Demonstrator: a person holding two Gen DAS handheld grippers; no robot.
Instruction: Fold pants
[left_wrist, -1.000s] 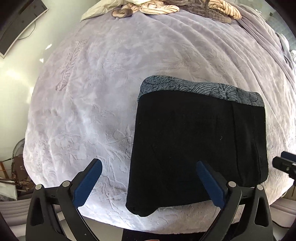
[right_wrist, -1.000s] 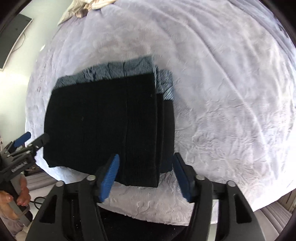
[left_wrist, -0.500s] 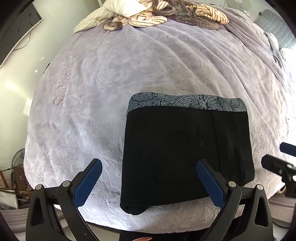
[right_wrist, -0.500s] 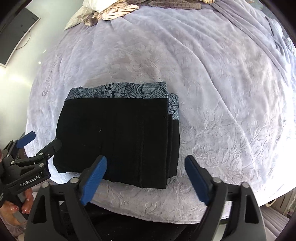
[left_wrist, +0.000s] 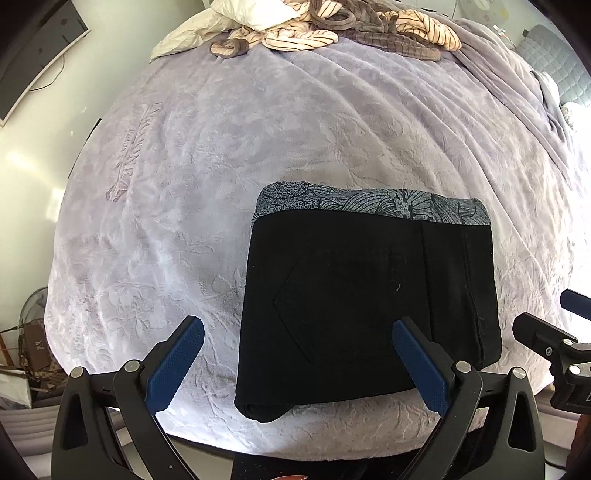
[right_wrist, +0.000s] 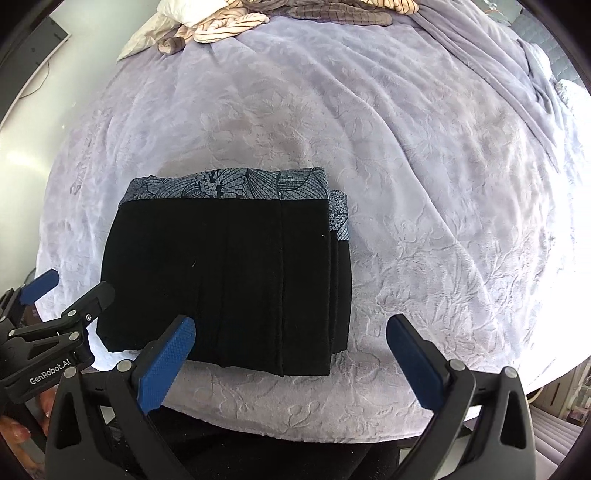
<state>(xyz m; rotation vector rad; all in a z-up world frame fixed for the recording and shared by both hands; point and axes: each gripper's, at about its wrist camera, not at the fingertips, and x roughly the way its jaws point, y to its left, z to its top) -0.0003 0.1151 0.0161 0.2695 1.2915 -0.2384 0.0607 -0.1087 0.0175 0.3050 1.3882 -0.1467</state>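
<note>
In the left wrist view, the black pants (left_wrist: 369, 295) are seen folded into a compact stack on the bed (left_wrist: 258, 147), right of centre; the left gripper (left_wrist: 297, 363) is held wide and empty above them.

In the right wrist view, the right gripper (right_wrist: 290, 363) has just been opened wide, nothing between its fingers. The folding is judged finished; only withdrawal, or squaring the offset right edge, is called for.

Open bed all round the folded pants, clutter only at the far end.

I see bare lavender blanket (right_wrist: 424, 184) left, right and beyond the folded pants (right_wrist: 229, 273), so I can pass freely there. A heap of striped clothes (left_wrist: 332, 26) and a pillow (left_wrist: 207, 29) block the far edge. The left hand-held gripper (right_wrist: 66, 291) crowds the pants' near-left corner.
</note>
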